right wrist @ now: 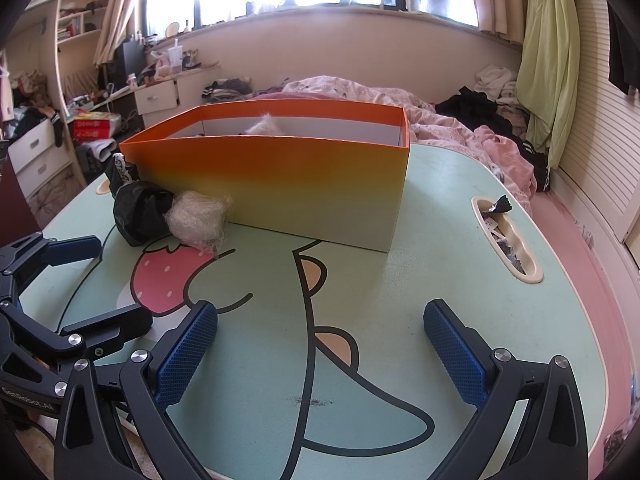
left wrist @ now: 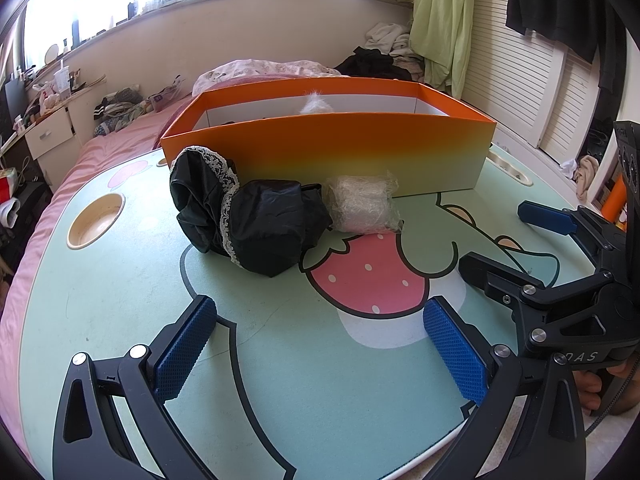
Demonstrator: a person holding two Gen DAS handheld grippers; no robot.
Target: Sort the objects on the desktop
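A black cloth bundle with white lace trim (left wrist: 244,216) lies on the mint cartoon-print table (left wrist: 280,360), against the front wall of an orange box (left wrist: 332,148). A clear crinkled plastic packet (left wrist: 362,205) lies just right of it. Something white and fluffy (left wrist: 316,106) pokes up inside the box. My left gripper (left wrist: 320,344) is open and empty, near the table's front edge, short of the bundle. My right gripper (right wrist: 320,344) is open and empty over the table; it also shows at the right of the left wrist view (left wrist: 516,240). In the right wrist view the bundle (right wrist: 138,208), packet (right wrist: 198,216) and box (right wrist: 280,176) sit ahead to the left.
A round cup recess (left wrist: 94,220) is in the table's left side. A long slot recess with wrappers (right wrist: 506,240) is on the right. A pink bed with clothes (right wrist: 460,132) lies behind the table. Drawers and a cluttered desk (right wrist: 160,92) stand at the left.
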